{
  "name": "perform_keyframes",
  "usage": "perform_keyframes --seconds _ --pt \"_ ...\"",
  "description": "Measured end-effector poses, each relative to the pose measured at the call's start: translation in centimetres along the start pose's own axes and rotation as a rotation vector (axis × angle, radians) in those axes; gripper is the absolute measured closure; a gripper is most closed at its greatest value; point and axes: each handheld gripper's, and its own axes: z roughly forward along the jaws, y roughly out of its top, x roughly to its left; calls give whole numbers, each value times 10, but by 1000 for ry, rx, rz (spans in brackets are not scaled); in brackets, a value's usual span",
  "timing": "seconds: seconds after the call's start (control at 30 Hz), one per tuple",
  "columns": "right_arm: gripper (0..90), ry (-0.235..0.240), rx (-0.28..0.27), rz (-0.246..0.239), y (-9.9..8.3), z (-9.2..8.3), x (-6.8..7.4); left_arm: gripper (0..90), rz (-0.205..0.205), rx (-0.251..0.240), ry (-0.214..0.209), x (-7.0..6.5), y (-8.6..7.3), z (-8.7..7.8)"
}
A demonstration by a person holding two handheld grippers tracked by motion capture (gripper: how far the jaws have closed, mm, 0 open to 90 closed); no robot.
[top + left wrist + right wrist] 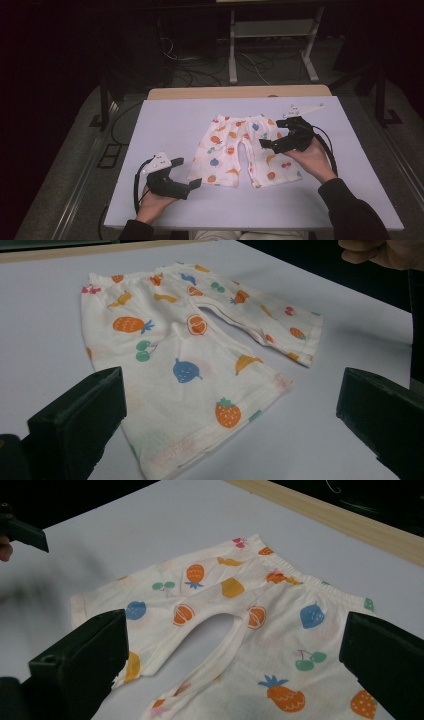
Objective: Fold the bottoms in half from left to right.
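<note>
A pair of small white shorts [240, 150] printed with coloured fruit lies flat in the middle of the white table [165, 125], waistband at the far side. My left gripper [187, 173] is open beside the hem of the left leg, near the table's front. In the left gripper view, that hem [220, 415] lies between the wide-apart jaws of the left gripper [230, 435]. My right gripper [274, 134] hovers open over the right leg. In its own view the right gripper [235, 675] looks across the crotch and waistband of the shorts [240, 615]. Neither holds anything.
A wooden strip [240, 92] runs along the table's far edge. Beyond it are cables and the legs of a white stand [232, 60] on the dark floor. Bare tabletop [350, 150] surrounds the shorts on all sides.
</note>
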Motion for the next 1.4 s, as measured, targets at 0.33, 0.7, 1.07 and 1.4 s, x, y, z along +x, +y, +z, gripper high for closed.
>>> perform_keyframes --seconds 0.33,0.7,1.07,1.4 --pt "0 16 2 -14 17 15 2 0 1 2 -2 0 0 0" --pt "0 23 16 -26 28 32 3 0 1 0 -5 0 0 0" --pt "0 29 21 -36 41 45 5 0 2 3 -8 0 0 1" --pt "0 42 34 -45 54 63 5 0 -3 4 -7 2 0 1"
